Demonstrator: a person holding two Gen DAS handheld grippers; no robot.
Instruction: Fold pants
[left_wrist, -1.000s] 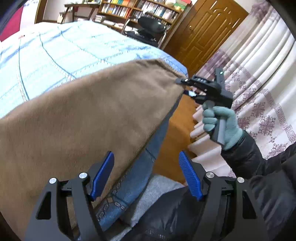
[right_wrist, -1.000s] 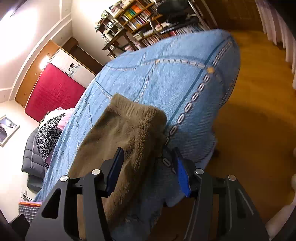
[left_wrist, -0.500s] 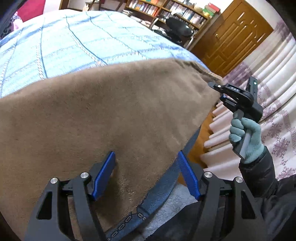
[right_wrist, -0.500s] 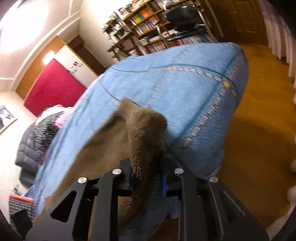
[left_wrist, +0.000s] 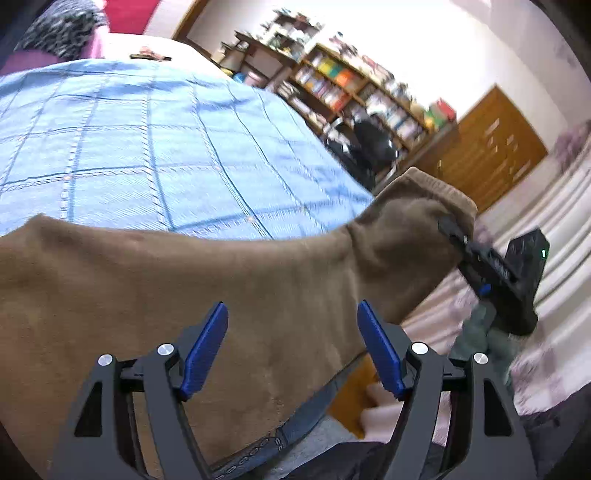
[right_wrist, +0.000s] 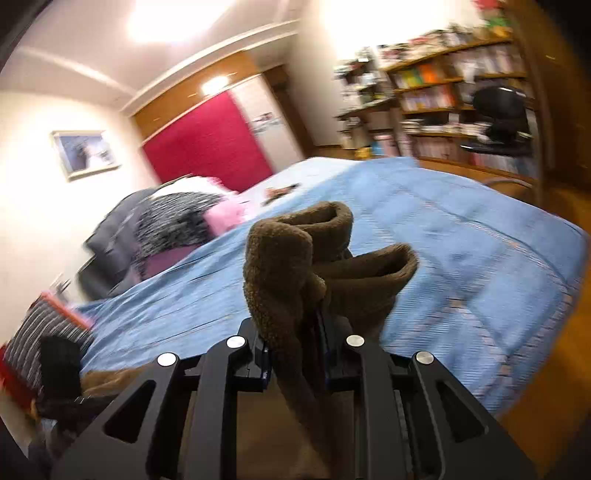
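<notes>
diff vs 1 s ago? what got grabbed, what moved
The right gripper closed on the pants at their corner and lifted it off the bed; the fabric now bunches above its jaws. The left gripper shifted further over the pants but stayed open, gripping nothing. The rest of the pants still lies flat on the bed.
</notes>
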